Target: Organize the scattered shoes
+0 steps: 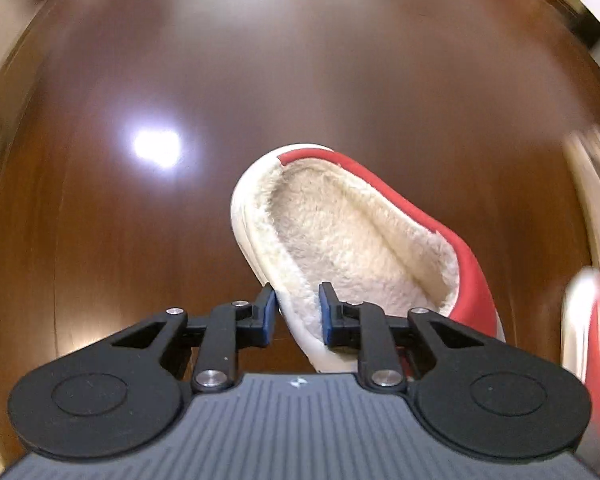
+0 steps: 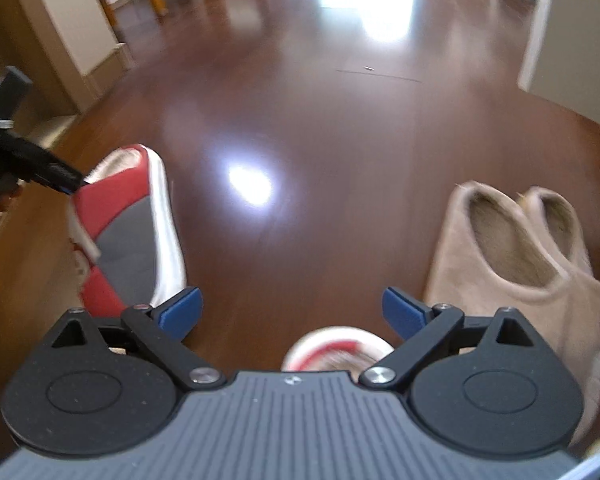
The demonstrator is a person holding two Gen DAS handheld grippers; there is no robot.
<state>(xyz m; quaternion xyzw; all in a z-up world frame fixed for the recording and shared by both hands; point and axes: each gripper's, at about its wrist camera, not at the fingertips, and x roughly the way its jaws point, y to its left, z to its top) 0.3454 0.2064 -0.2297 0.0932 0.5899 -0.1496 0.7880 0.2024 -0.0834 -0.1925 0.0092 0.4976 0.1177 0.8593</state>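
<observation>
The left gripper (image 1: 297,312) points steeply down, its two blue-padded jaws drawn in on the side wall of a red slipper (image 1: 380,240), one pad outside the wall, the other against the fleece lining. The right gripper (image 2: 293,312) tilts downward less steeply, its jaws spread wide with nothing between the pads (image 2: 182,307); it holds nothing.
</observation>
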